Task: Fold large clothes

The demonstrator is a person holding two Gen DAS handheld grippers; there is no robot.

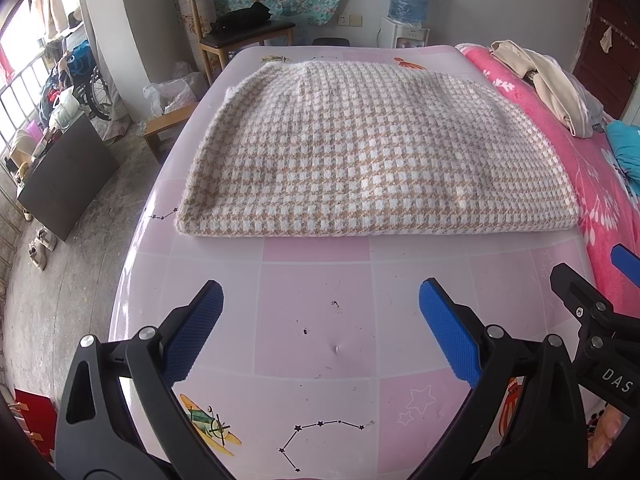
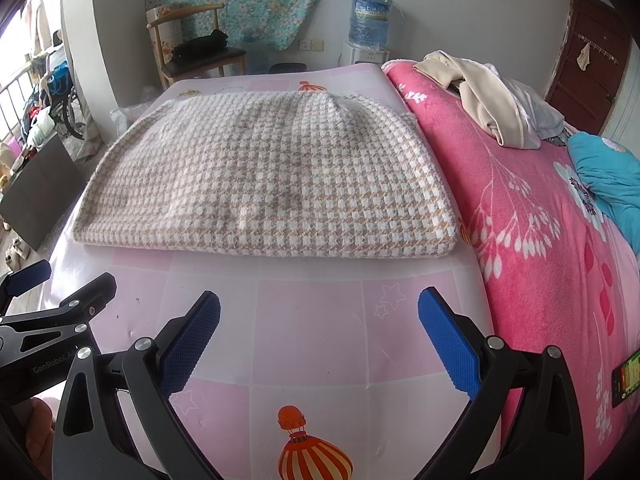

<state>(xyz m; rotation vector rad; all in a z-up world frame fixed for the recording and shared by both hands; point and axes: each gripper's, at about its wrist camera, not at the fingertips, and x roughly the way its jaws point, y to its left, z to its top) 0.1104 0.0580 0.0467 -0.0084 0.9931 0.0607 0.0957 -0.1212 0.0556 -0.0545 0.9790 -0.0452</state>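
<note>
both hand-held grippers wide, left [image 1: 320,320], right [image 2: 319,330]; folded garment [image 1: 360,152] layers hidden

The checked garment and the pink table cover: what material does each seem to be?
Checked garment: thick fuzzy knit or woven wool-like cloth, judging by its hairy edges and soft matte look. Pink table cover: probably smooth plastic sheet, since it shines and dimples.

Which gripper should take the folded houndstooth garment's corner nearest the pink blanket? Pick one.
Right. The right gripper is open and sits nearer the pink blanket, where that corner of the houndstooth garment lies. The left gripper, also open, would have to cross in front of it.
</note>
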